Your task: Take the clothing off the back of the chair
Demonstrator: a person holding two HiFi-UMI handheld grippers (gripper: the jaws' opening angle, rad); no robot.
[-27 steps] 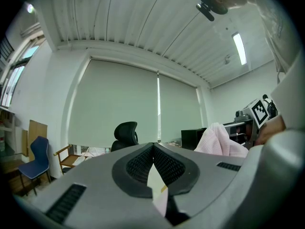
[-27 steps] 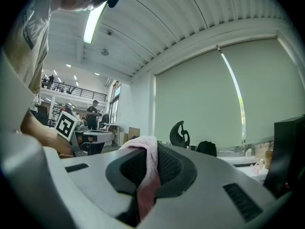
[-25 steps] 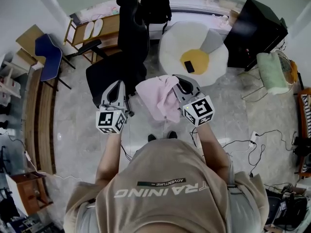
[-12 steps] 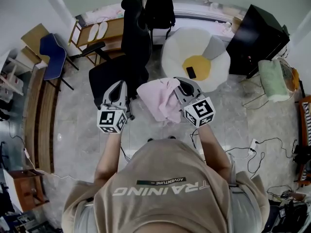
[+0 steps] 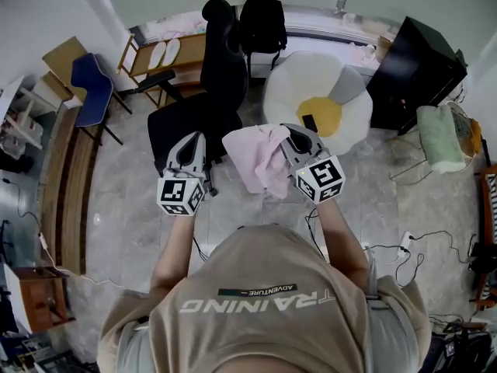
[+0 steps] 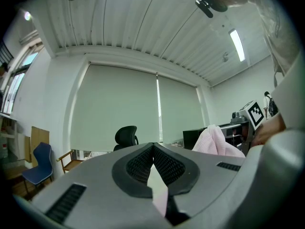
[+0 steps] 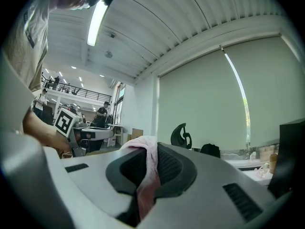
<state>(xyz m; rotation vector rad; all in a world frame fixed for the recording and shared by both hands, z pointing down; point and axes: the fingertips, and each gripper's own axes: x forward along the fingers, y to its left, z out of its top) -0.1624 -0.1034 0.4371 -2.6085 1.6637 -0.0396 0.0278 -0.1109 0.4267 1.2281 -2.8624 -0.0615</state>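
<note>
A pink garment (image 5: 260, 158) hangs in the air in front of the person, clear of the black office chair (image 5: 206, 92) behind it. My right gripper (image 5: 290, 133) is shut on the garment's upper right edge; in the right gripper view the pink cloth (image 7: 139, 143) is pinched between the pads of that gripper (image 7: 152, 149). My left gripper (image 5: 192, 138) hovers left of the garment, apart from it, over the chair's seat. Its jaws meet at the tip (image 6: 153, 146) and hold nothing. The garment (image 6: 214, 142) and the chair (image 6: 126, 136) show beyond it.
A white and yellow egg-shaped cushion (image 5: 318, 103) with a phone (image 5: 309, 123) on it lies at the back right. Beside it are a black cabinet (image 5: 415, 64) and a black backpack (image 5: 262, 22). A blue chair (image 5: 93, 88) and wooden shelf (image 5: 167, 53) stand left. Cables (image 5: 404, 235) trail on the right floor.
Both grippers and the pink garment keep their places. Only the head view has drifted slightly.
</note>
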